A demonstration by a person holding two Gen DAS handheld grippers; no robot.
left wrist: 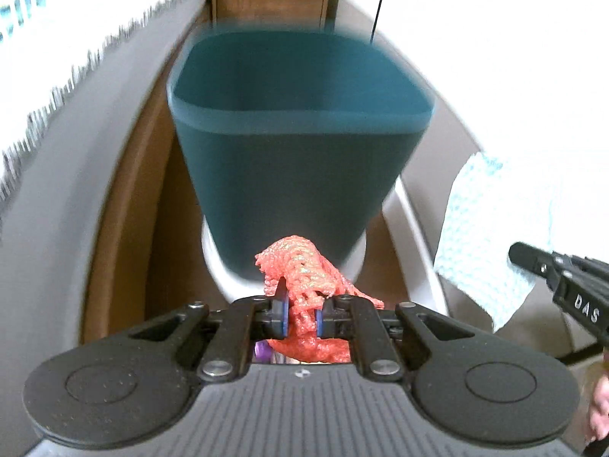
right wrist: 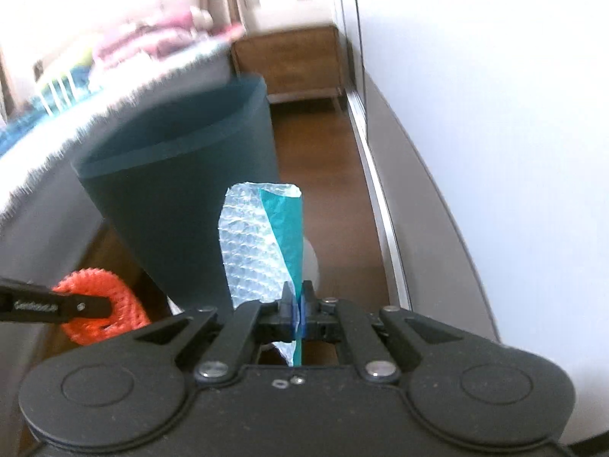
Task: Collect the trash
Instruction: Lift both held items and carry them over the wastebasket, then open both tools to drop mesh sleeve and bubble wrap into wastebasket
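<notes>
Red mesh (left wrist: 304, 278) clamped in left gripper (left wrist: 300, 314), facing bin (left wrist: 297, 152)

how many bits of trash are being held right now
2. The red foam netting is clamped in the left hand-held gripper; the bubble wrap mailer is pinched in the right hand-held gripper. Both are short of the teal bin, whose inside isn't fully visible.

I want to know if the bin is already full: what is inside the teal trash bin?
In the left wrist view only the bare upper inner walls of the teal trash bin show. Its near rim hides the bottom, so any contents cannot be seen.
</notes>
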